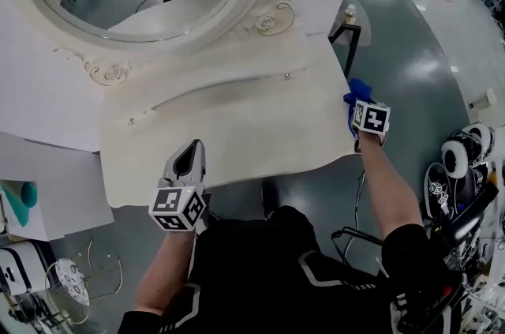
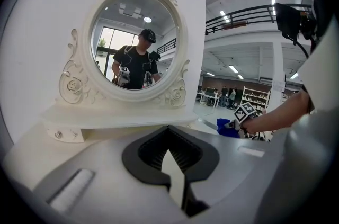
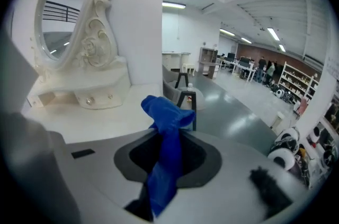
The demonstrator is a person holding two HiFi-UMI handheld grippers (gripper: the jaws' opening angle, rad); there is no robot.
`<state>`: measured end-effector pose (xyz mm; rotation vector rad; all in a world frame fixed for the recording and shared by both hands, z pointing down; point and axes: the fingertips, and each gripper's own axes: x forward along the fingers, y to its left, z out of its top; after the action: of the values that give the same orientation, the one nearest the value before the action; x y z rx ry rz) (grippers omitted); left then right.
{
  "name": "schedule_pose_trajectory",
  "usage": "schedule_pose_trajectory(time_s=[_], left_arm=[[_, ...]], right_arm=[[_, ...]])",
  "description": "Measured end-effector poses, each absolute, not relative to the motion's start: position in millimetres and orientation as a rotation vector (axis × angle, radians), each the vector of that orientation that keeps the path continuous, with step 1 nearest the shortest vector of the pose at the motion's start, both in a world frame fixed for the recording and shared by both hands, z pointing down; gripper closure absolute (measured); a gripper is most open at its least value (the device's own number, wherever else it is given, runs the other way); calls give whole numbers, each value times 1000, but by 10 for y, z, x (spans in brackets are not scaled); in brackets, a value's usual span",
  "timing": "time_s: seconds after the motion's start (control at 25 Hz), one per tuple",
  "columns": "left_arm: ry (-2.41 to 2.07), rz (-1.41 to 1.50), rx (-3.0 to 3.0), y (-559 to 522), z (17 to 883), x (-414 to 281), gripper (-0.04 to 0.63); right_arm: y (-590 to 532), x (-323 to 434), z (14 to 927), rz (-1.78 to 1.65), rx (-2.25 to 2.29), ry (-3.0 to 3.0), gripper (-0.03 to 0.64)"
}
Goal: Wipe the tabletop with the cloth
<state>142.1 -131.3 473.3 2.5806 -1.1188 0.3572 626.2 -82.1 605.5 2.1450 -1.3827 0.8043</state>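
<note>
The right tool [image 3: 168,162] is clamped on a crumpled bright-blue fabric cloth [image 3: 165,117], which runs up between its jaws and bunches in a loose tuft past their tips. That grip leaves free fabric ahead of the jaws, probably so soft cloth meets the surface instead of hard plastic. In the head view the cloth sits at the right edge of the cream-white, curved-front wooden desk [image 1: 237,135], about midway along that edge. Whether it touches the top or hangs just beside it cannot be told. It looks like a starting position, from which a stroke could sweep inward across the bare top.

The left tool [image 1: 189,155] lies over the desk's front edge toward the left corner, pointing at the oval mirror in its carved white frame [image 1: 264,18] along the back edge. Its jaws are together with nothing between them. It seems held there simply to stay clear of the wiping path.

The top shows a faint darker smear near its middle, likely the area most in need of a pass.
</note>
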Motion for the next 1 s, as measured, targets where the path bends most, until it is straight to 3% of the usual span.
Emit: schedule_pose_trajectory(time_s=[0.2, 0.48, 0.76, 1.0], left_arm=[[-1206, 295, 2523, -1306, 4757, 777, 588], [-1385, 219, 2410, -1205, 4771, -587, 588], [-1603, 151, 2257, -794, 4782, -2111, 588], [-1741, 119, 2139, -390, 4853, -3224, 588]], right_arm=[[-1194, 5054, 5491, 704, 2068, -1683, 534], [-1614, 2513, 5021, 708, 1768, -2131, 534], [-1849, -130, 4995, 755, 1302, -2416, 534], [-1914, -1798, 5268, 788, 1072, -2476, 534]])
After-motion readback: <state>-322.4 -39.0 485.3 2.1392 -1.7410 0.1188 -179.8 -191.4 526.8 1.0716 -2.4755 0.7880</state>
